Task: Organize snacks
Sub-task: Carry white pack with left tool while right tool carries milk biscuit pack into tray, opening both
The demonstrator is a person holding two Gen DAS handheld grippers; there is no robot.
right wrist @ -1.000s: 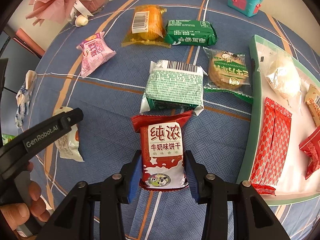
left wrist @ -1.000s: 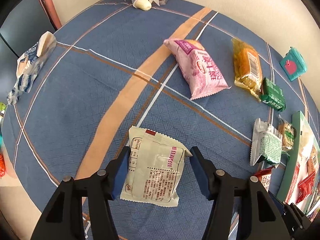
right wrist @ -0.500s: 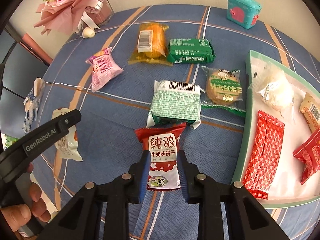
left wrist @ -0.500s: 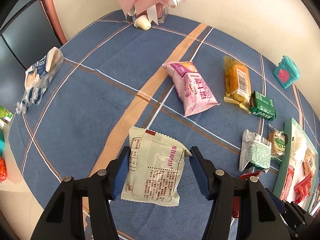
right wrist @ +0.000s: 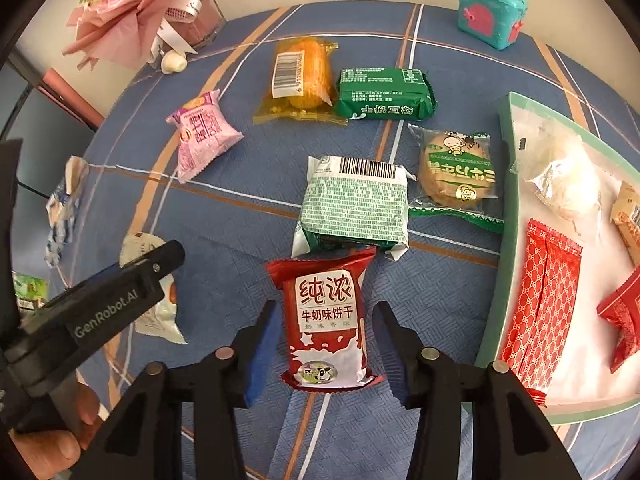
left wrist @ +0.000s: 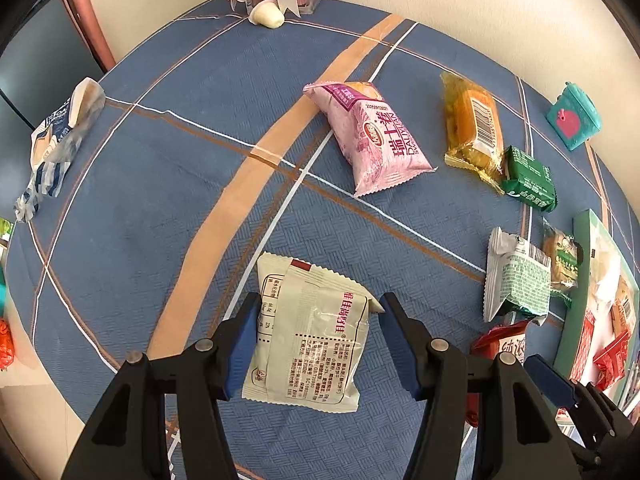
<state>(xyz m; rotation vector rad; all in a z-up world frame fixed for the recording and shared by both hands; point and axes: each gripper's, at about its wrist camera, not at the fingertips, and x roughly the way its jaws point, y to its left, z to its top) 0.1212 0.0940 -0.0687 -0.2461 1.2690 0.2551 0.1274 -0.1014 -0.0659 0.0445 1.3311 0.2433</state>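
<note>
Left gripper [left wrist: 318,334]: pointed steeply down, blue pads pinching a cream snack packet [left wrist: 306,334] by its two side edges; printed back of the packet facing the camera, lower end hanging over the blue checked tablecloth [left wrist: 160,184].

Right gripper [right wrist: 325,342]: pointed steeply down, jaws just opened, pads now standing clear on either side of a red milk-biscuit packet [right wrist: 326,320]; packet between them but not pressed, top edge touching the pale green packet beyond it.

On the cloth, right wrist view:
- Pale green barcode packet [right wrist: 354,208], middle of the table, just above the red packet.
- Round biscuit in a clear green-trimmed wrapper [right wrist: 456,172], just beside the pale green packet, near the tray wall.
- Dark green packet [right wrist: 384,94] touching an orange cake in clear yellow wrap [right wrist: 300,80], far side.
- Pink packet [right wrist: 204,134], left of that pair, well apart.
- Blue-and-white wrapper [right wrist: 64,204] (crumpled), near the left table edge.
- Teal box with a pink front [right wrist: 490,12], far corner.
- Pink paper bouquet [right wrist: 136,4] in a vase, with a small white object [right wrist: 174,62] at its foot.

Green-rimmed tray [right wrist: 506,216], right side: white floor holding a long red patterned packet [right wrist: 540,300], a clear-wrapped white pastry [right wrist: 564,176], a further red packet [right wrist: 624,312] and a tan one, both cut by the frame.

Person's hand [right wrist: 52,436], lower left, gripping the left tool's handle.
</note>
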